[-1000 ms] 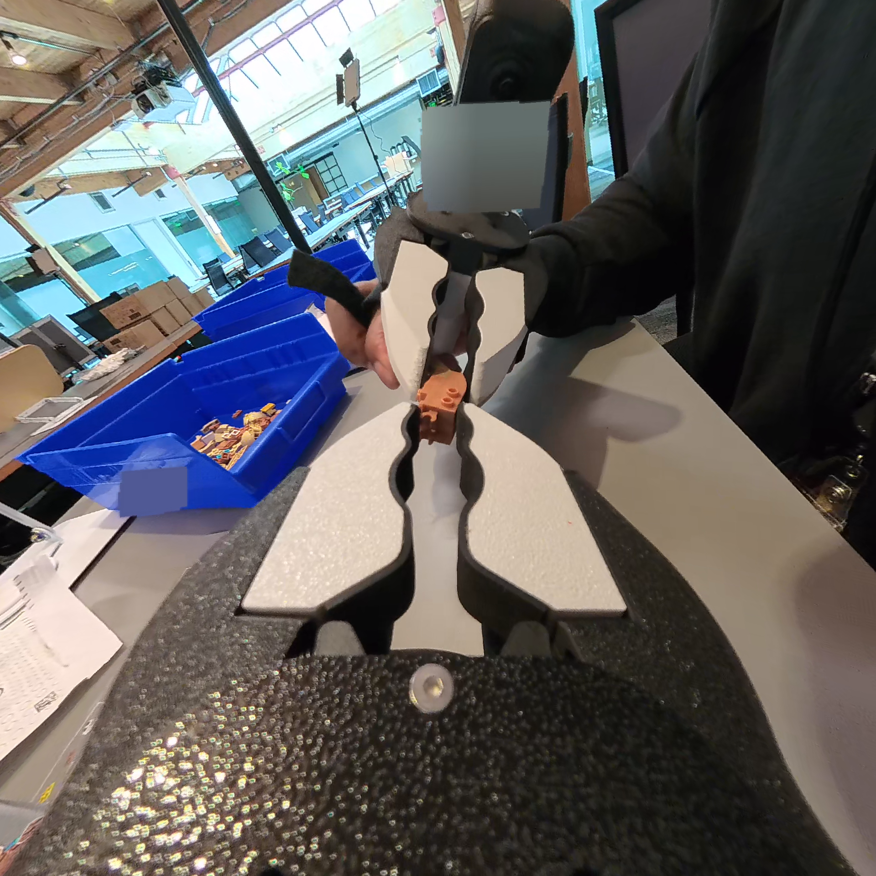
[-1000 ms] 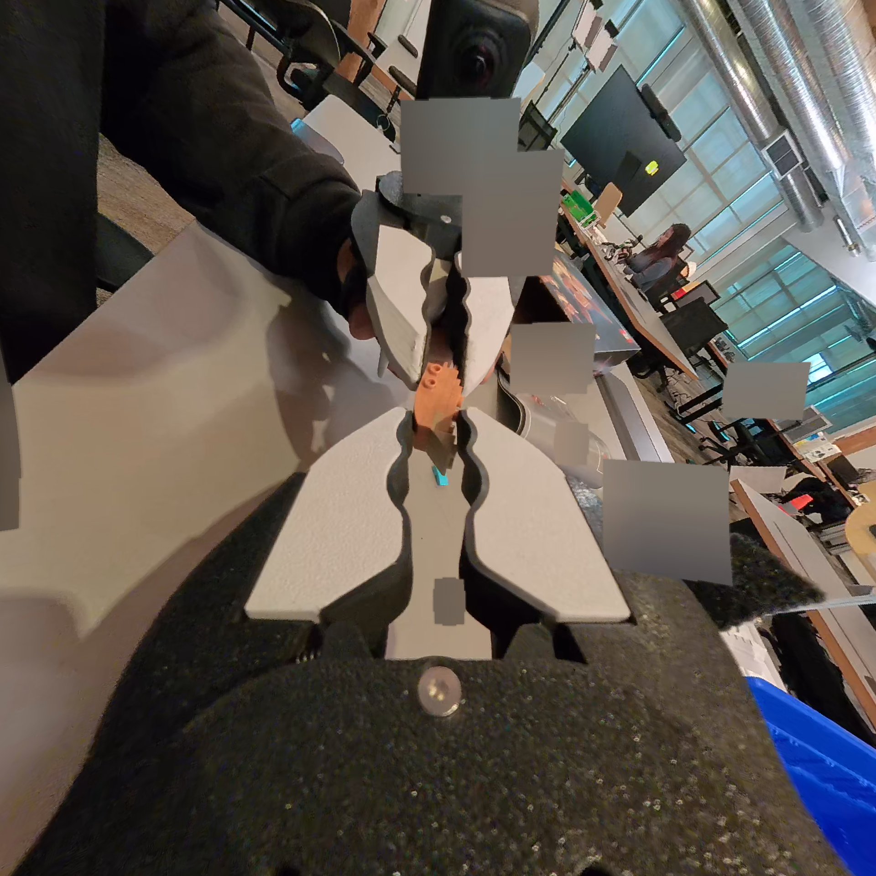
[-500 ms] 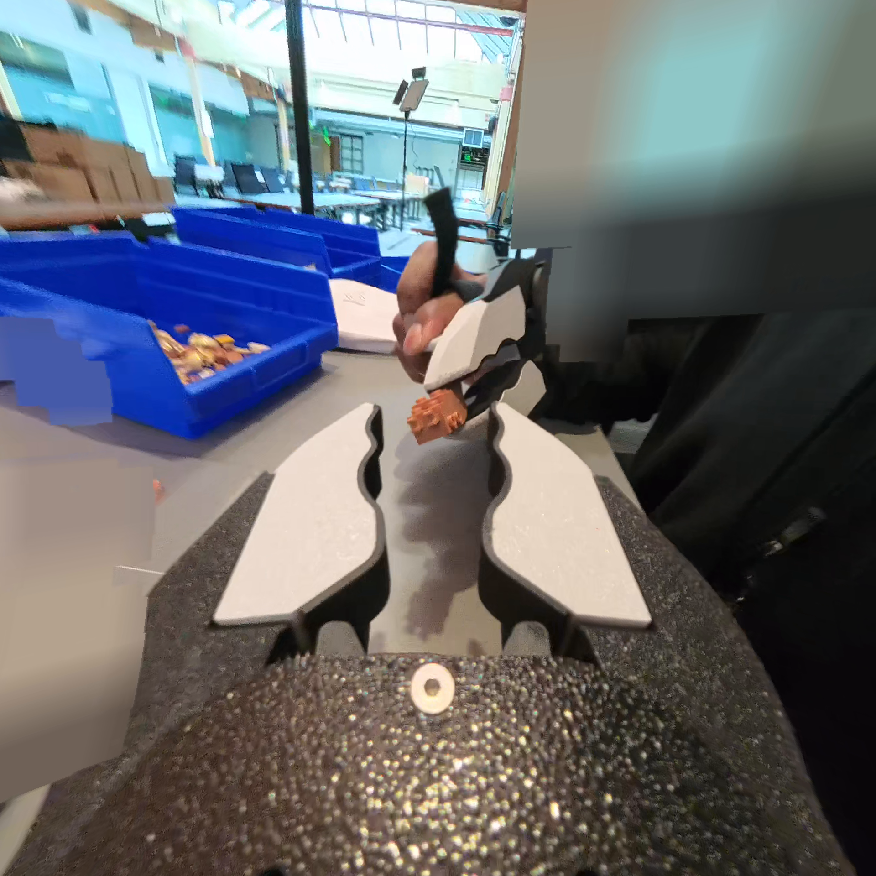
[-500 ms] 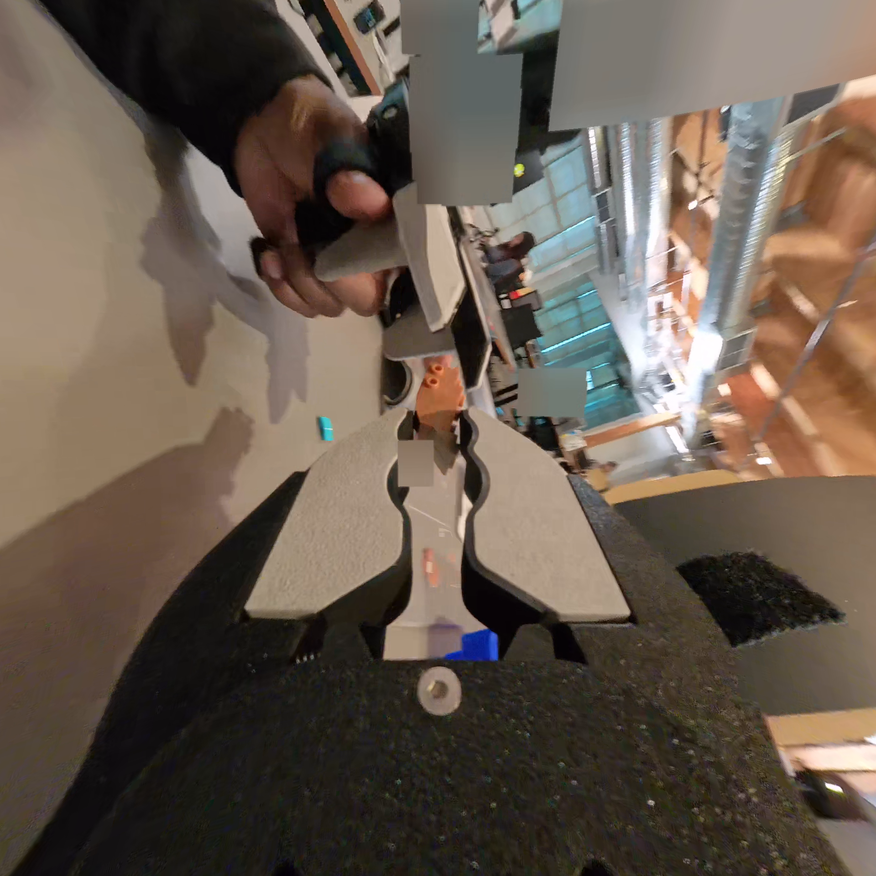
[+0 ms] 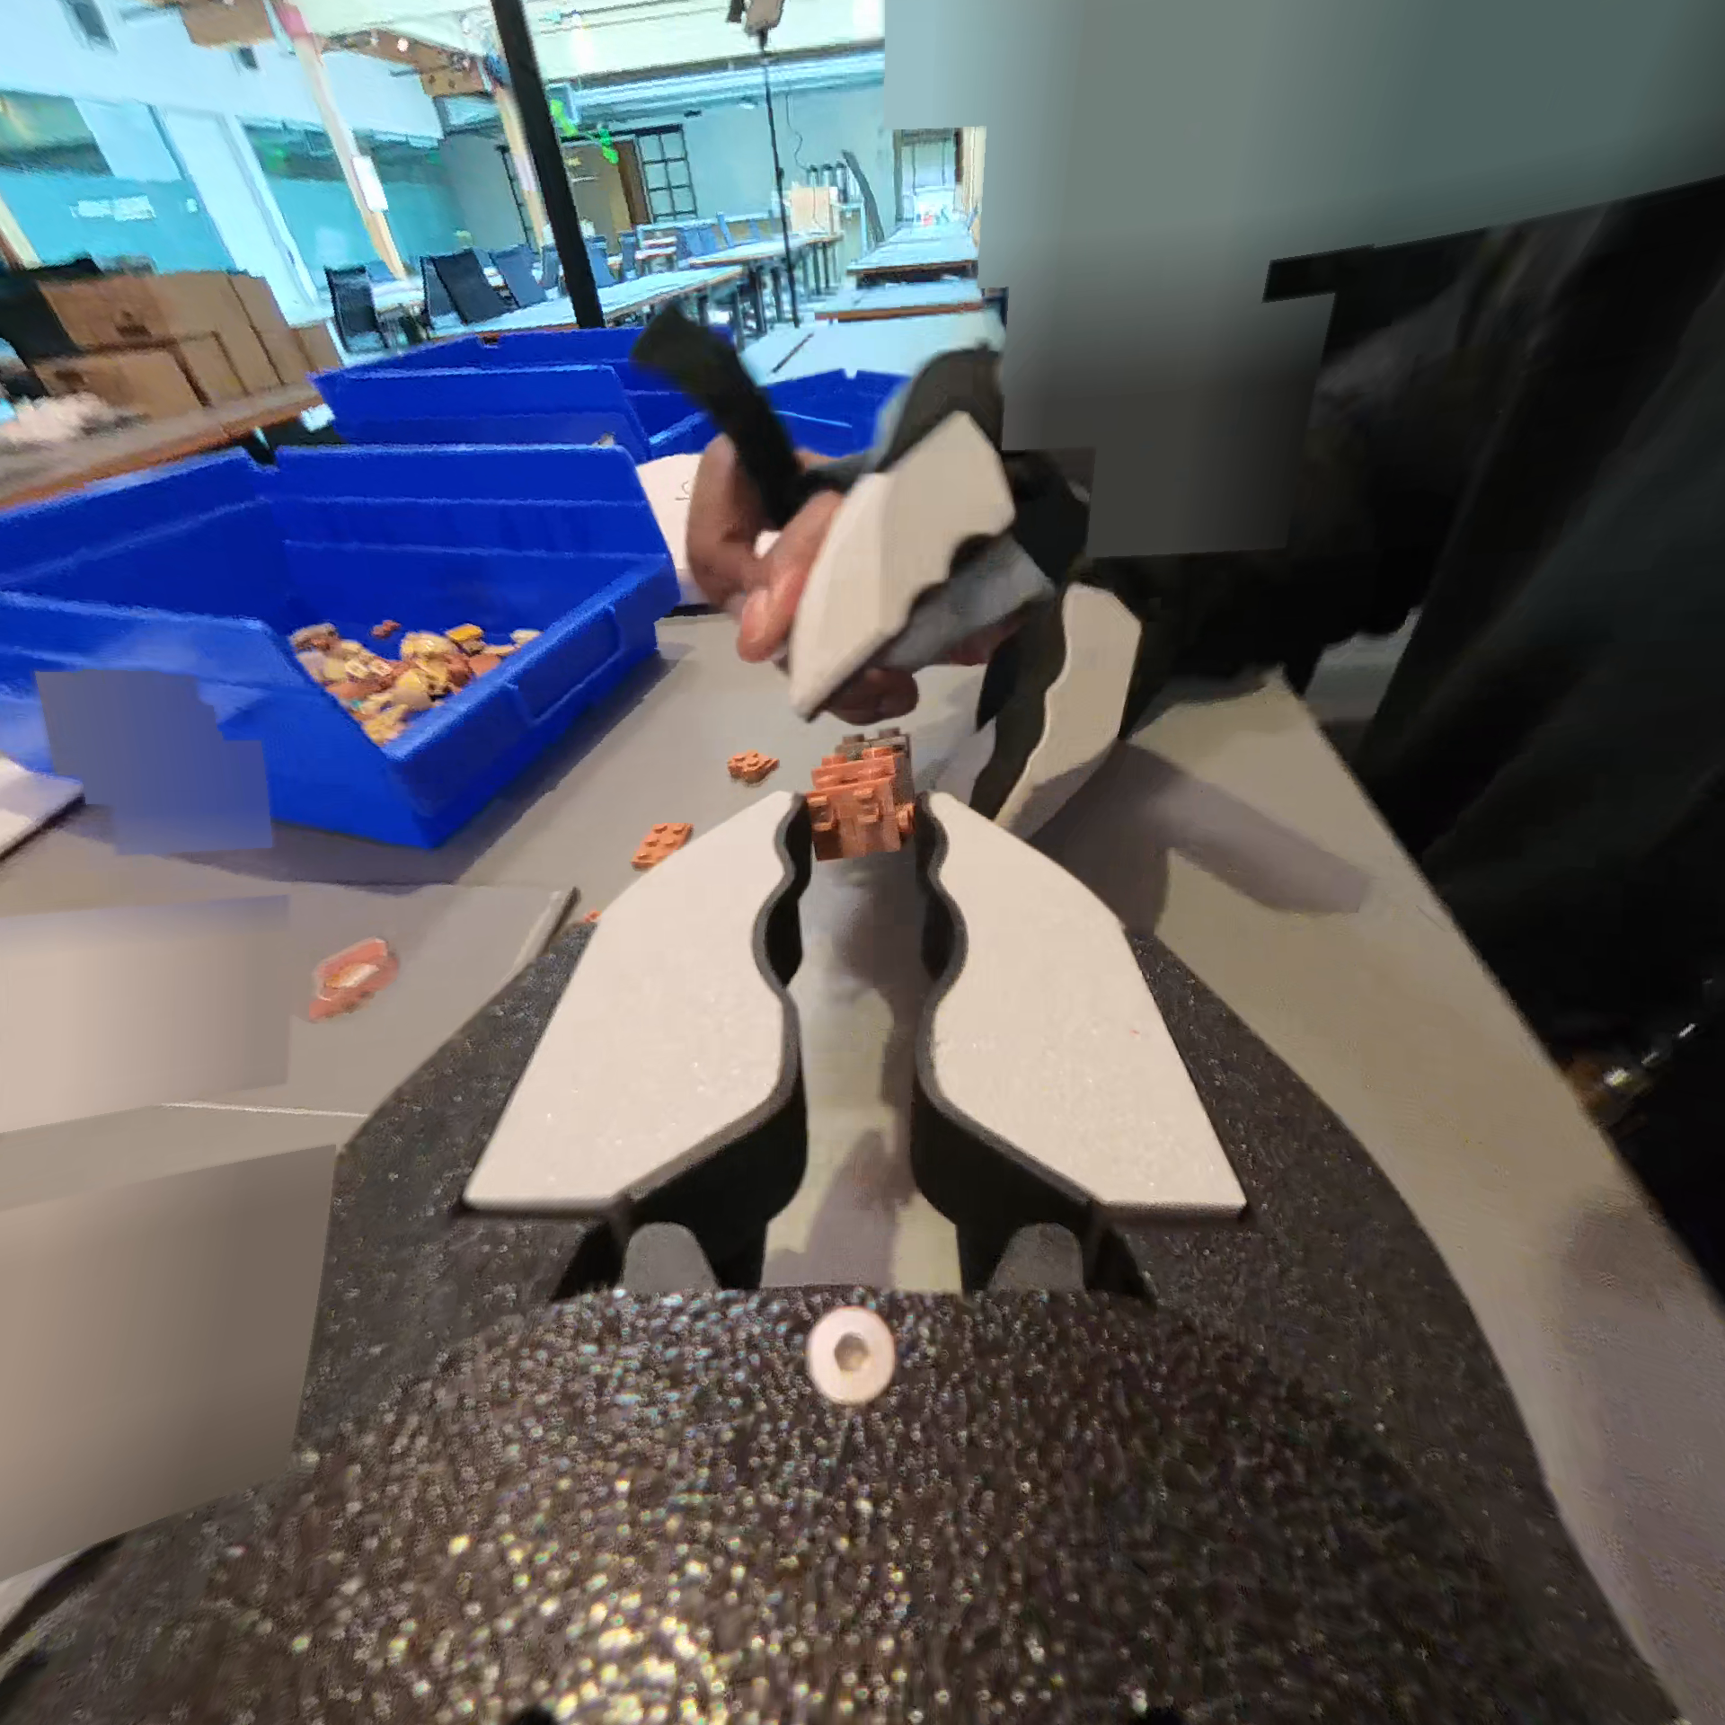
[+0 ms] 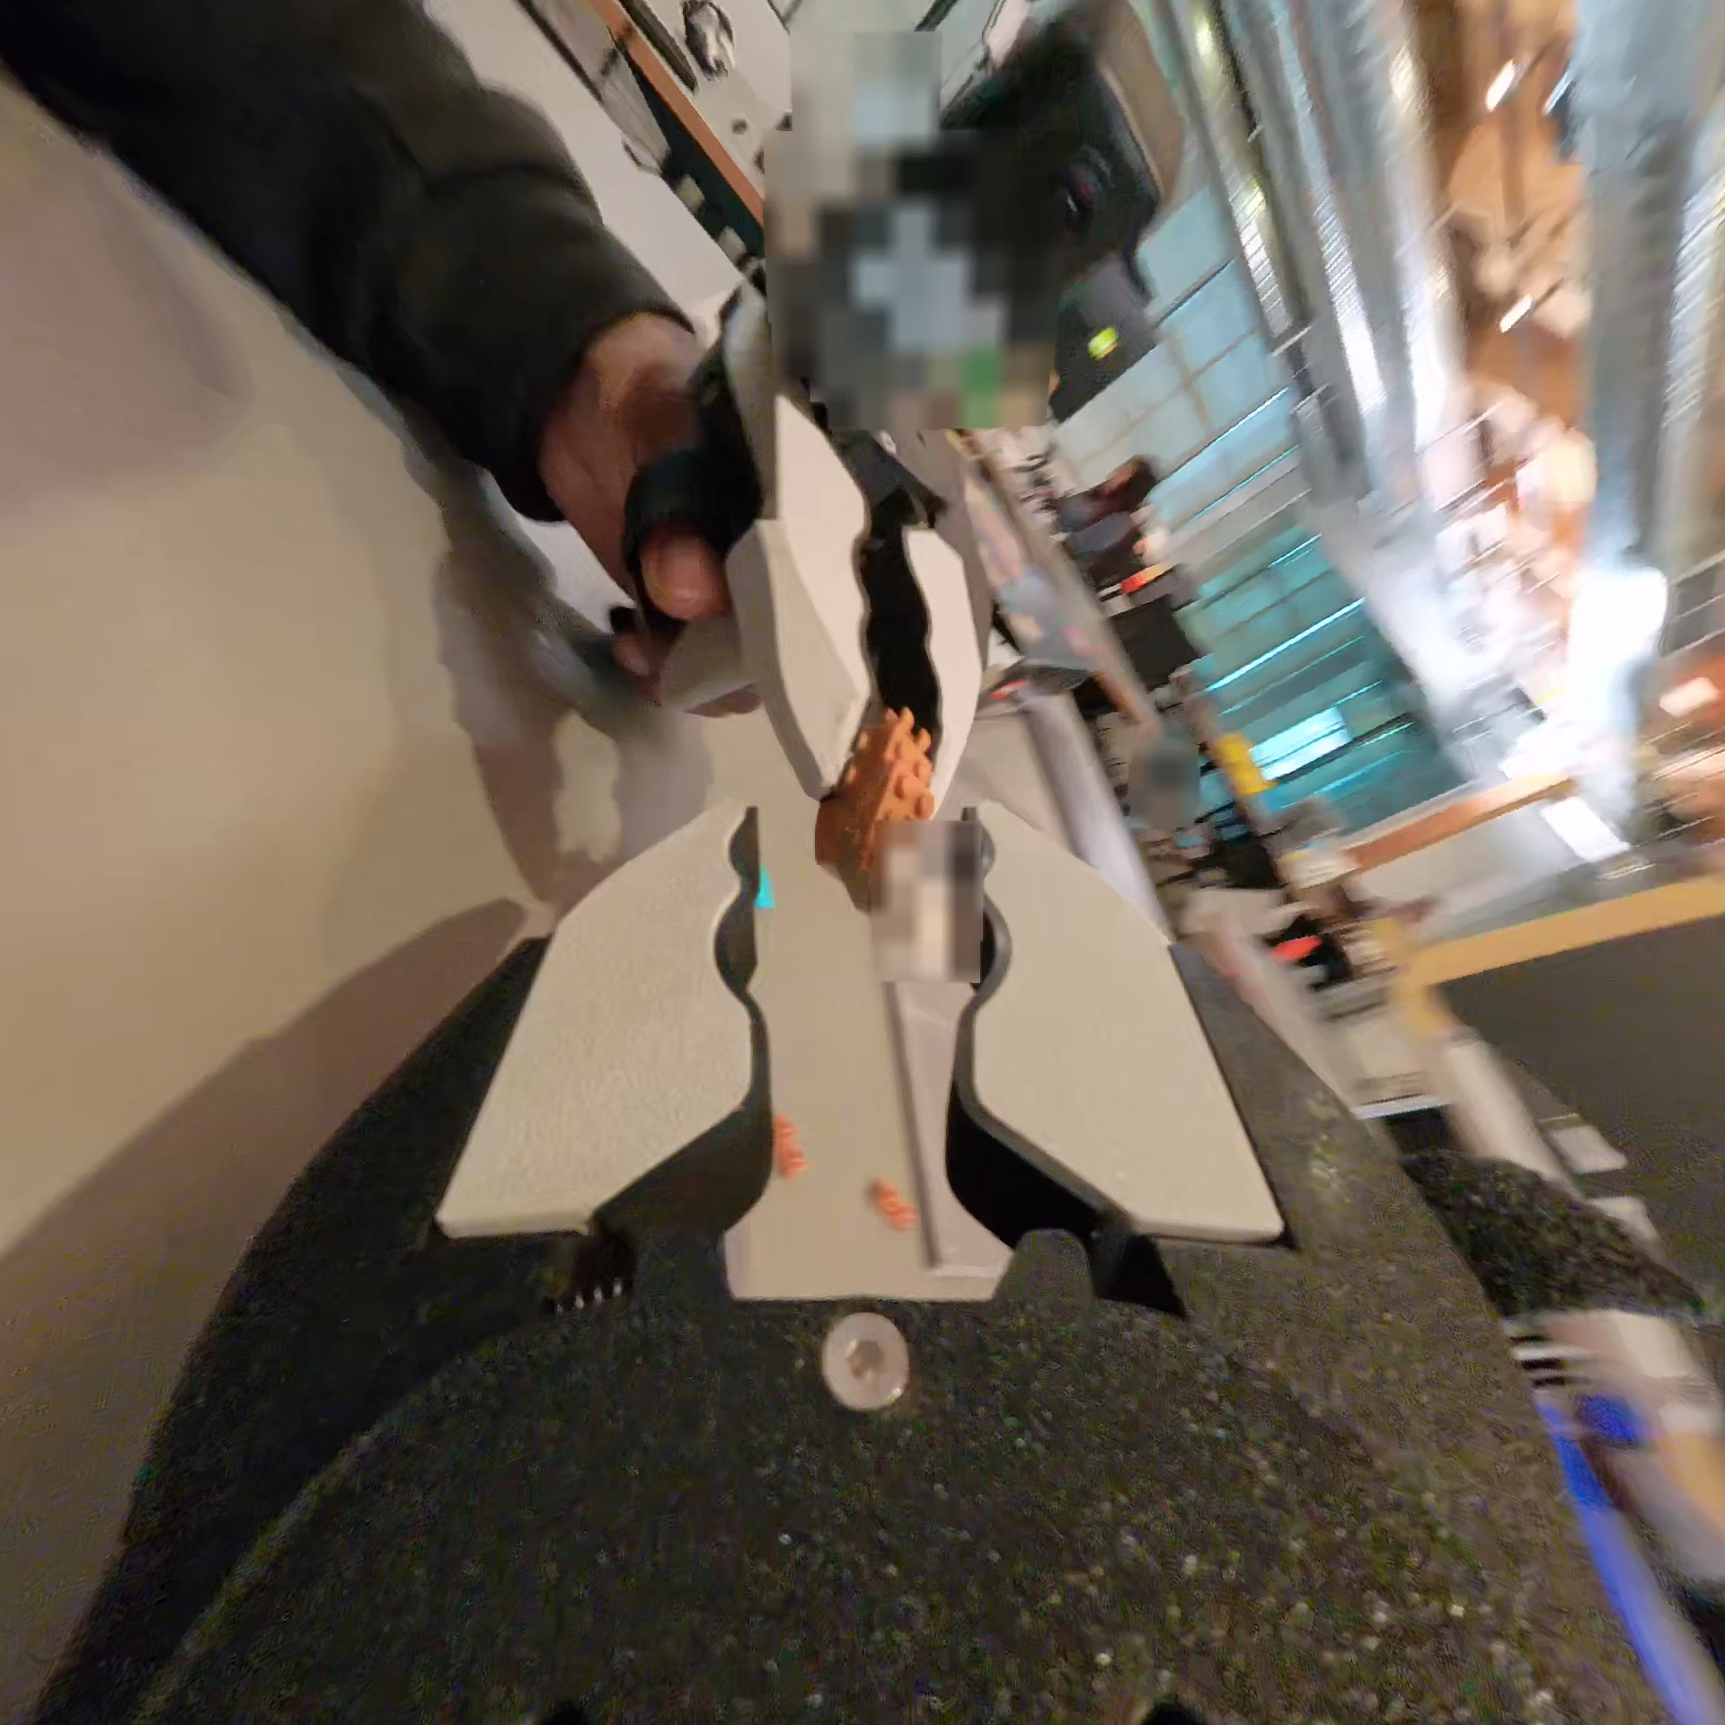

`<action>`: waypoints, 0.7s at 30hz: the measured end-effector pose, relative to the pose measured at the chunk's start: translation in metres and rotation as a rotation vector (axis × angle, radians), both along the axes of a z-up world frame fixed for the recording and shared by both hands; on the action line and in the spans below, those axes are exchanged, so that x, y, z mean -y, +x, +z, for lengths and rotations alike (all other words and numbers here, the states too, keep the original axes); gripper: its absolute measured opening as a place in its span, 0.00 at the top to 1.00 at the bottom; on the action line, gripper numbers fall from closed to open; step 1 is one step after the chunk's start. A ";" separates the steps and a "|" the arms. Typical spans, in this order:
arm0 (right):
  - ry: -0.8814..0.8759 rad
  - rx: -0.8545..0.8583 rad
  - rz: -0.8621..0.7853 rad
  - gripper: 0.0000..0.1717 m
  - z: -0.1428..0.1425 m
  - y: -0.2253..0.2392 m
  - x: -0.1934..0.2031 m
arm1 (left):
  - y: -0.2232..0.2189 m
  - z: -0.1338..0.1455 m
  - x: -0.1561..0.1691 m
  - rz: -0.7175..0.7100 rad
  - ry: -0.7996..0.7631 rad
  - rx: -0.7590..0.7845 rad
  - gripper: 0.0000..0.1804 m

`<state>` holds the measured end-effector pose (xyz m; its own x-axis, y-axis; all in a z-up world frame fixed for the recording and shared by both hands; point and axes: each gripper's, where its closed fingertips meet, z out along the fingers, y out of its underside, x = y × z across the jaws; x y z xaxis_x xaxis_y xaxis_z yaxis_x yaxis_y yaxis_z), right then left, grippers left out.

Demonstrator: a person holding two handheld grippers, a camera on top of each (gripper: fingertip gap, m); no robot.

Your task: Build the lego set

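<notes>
In the left wrist view my left gripper (image 5: 859, 814) is shut on a small orange brick assembly (image 5: 854, 807) with a grey part at its back, and holds it just above the grey table (image 5: 1260, 933). The right wrist view shows the same grasp from the other side: the left gripper's fingers (image 6: 812, 653) pinch the orange assembly (image 6: 887, 761). My right gripper (image 6: 863, 831) is open, with its tips standing wide on either side of the assembly and not pressing on it. In the left wrist view its spread fingers (image 5: 887, 560) hover just behind the assembly.
A blue bin (image 5: 523, 691) with several small orange and tan pieces stands at the left, with more blue bins (image 5: 485, 401) behind it. Two loose orange plates (image 5: 751, 765) (image 5: 661, 845) and a rounded orange piece (image 5: 353, 971) lie on the table. A person in dark clothes stands at the right. Left and right tips are no more than a few centimetres apart.
A second ago both grippers gripped the assembly. Then my left gripper opened while the right held it. Now the left has shut on it again and the right has opened.
</notes>
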<state>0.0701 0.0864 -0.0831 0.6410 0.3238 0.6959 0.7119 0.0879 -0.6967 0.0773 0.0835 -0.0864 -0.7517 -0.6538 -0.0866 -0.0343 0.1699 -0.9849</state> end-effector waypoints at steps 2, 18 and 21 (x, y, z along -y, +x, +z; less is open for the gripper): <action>-0.140 -0.229 0.034 0.71 -0.004 0.002 0.001 | -0.001 -0.002 -0.002 -0.006 0.101 0.096 0.89; -0.575 -1.119 0.279 0.76 -0.002 -0.009 0.001 | -0.004 0.007 0.003 0.008 0.638 0.768 0.89; -0.577 -1.140 0.287 0.80 -0.001 -0.007 0.001 | -0.005 0.004 0.007 -0.015 0.654 0.792 0.89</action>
